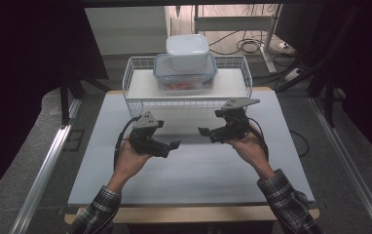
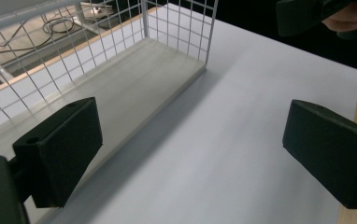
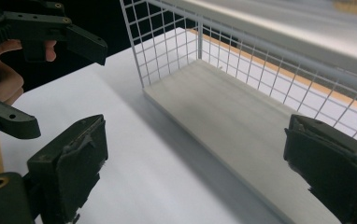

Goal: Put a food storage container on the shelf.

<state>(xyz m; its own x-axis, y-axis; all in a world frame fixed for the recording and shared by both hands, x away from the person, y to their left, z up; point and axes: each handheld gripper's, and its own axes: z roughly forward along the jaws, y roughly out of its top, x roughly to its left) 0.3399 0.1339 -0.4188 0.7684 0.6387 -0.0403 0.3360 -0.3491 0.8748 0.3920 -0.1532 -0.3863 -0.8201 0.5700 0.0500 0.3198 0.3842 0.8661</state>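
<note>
Both grippers hang over the middle of the white table (image 1: 194,170), jaws spread wide with nothing between them. The left gripper (image 1: 174,145) and right gripper (image 1: 204,131) point toward each other, just in front of the wire shelf rack (image 1: 135,80) at the table's far edge. On its top shelf sit 2 stacked containers: a white tub (image 1: 188,51) on a clear lidded box (image 1: 185,78).
</note>
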